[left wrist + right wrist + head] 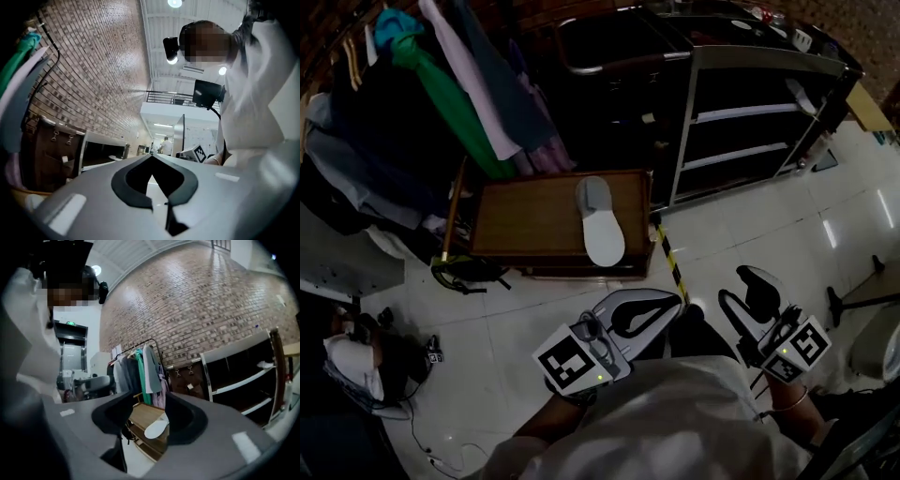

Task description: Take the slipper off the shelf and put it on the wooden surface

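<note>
A white slipper (pixel 600 223) lies flat on the low wooden surface (pixel 525 220), near its right end; it also shows between my right jaws as the slipper (pixel 157 428) on the wooden surface (pixel 140 414), far off. My right gripper (pixel 746 283) hangs over the white floor, to the right of the wood and in front of the dark shelf (pixel 750 122), open and empty. The right gripper (pixel 149 401) has a clear gap between its pads. My left gripper (pixel 677 298) is near the person's body, shut with nothing in it; the left gripper (pixel 151 157) points up at the ceiling.
A clothes rack (pixel 450 84) with hanging garments stands behind the wood at left. Black-and-yellow tape (pixel 672 264) runs on the floor by the wood's right corner. A small white item (pixel 800 94) lies on an upper board of the shelf. Bags and cables (pixel 356 361) lie at left.
</note>
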